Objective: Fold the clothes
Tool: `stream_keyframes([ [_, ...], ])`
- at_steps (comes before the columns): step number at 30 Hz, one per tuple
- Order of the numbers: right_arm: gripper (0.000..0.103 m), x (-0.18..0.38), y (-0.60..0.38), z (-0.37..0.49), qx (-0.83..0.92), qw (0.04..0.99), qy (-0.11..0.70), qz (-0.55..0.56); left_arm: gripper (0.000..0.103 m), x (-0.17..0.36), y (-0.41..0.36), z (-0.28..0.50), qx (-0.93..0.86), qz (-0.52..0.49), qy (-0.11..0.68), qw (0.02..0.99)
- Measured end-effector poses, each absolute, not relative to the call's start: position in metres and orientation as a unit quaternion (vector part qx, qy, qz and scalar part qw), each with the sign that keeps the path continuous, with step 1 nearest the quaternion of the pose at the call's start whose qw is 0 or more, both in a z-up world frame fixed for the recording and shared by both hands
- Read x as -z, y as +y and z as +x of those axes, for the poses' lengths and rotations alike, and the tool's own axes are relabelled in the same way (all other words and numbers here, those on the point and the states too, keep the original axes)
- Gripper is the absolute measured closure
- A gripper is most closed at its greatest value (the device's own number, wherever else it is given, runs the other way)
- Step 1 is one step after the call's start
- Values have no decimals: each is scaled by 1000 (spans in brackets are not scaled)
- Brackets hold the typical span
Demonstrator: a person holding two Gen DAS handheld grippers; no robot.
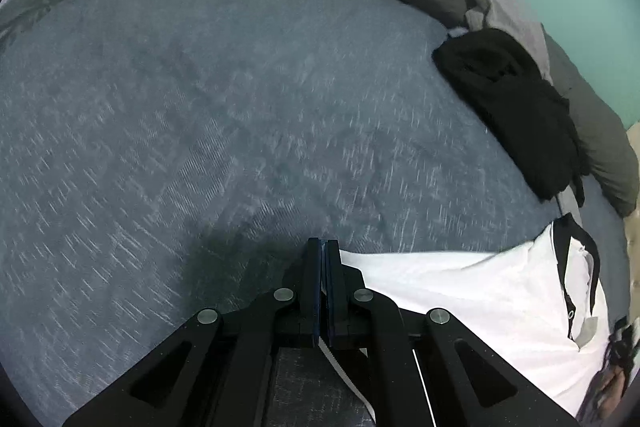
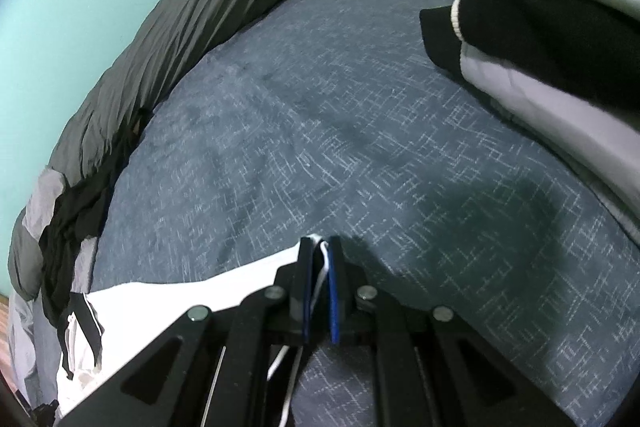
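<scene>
Shirt (image 1: pixel 472 291) edge pinched in both jaws: left gripper (image 1: pixel 323 251) & right gripper (image 2: pixel 320 247), stretched betw them over bedspread (image 2: pixel 320 107).

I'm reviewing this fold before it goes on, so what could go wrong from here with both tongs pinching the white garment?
1. The left tongs seem to hold only a thin edge of the white garment; it may slip out under tension.
2. The garment's black-trimmed end lies bunched, so a fold could trap creases.
3. The stack of folded clothes sits close on the bedspread; a wide swing might knock it.
</scene>
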State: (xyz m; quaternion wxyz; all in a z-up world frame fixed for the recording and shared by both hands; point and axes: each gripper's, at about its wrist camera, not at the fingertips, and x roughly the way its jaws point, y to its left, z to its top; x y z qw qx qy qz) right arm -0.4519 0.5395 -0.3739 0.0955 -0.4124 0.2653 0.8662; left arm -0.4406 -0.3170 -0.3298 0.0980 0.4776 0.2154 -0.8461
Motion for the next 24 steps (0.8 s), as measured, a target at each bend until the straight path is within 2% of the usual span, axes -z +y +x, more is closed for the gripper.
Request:
stream_keyframes([
  [5,95,376,528,-454,-868,50,264,-418,99,326,-307,-439,852,474,211,76],
  [9,90,367,526,-451,-868,30,269,-416,98,314,-316,-433,853,467,214,94],
  [10,87,364,527,-450,-870,28,269,-413,98,312,-320,-430,852,464,221,96],
  [11,78,361,528,-449,-870,30,270,-411,98,308,-326,-426,852,462,226,102],
  [12,73,356,530,-445,-872,38,269,-406,98,304,-328,-422,853,459,223,109],
  [14,71,349,535,-441,-874,42,274,-400,96,295,-329,-420,856,456,214,116],
  [18,67,332,540,-432,-879,56,270,-388,85,277,-309,-427,865,457,182,96],
  [24,65,311,477,-455,-885,-17,230,-405,80,276,-241,-465,866,473,161,32],
])
